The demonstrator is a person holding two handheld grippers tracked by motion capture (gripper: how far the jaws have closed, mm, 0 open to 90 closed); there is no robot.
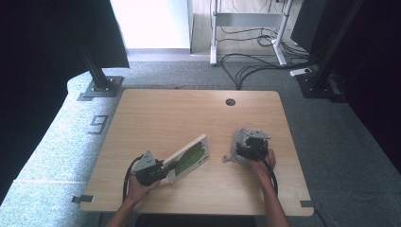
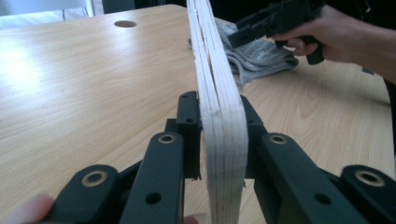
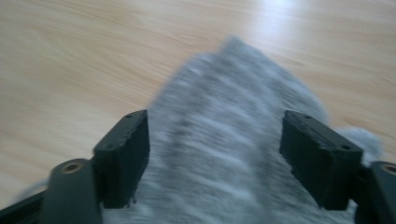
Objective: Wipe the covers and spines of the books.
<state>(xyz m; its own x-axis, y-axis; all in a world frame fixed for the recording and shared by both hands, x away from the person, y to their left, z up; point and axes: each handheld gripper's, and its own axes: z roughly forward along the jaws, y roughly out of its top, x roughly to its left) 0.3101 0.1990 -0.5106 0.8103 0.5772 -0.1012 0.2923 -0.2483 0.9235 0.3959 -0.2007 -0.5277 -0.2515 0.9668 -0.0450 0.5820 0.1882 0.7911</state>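
High view: your left hand-held gripper (image 1: 166,166) is clamping the near end of the book (image 1: 190,157), holding it tilted above the desk (image 1: 165,113). Your right hand-held gripper (image 1: 242,147) is hovering with jaws spread wide over the grey cloth (image 3: 224,140), lying on the desk's right side.
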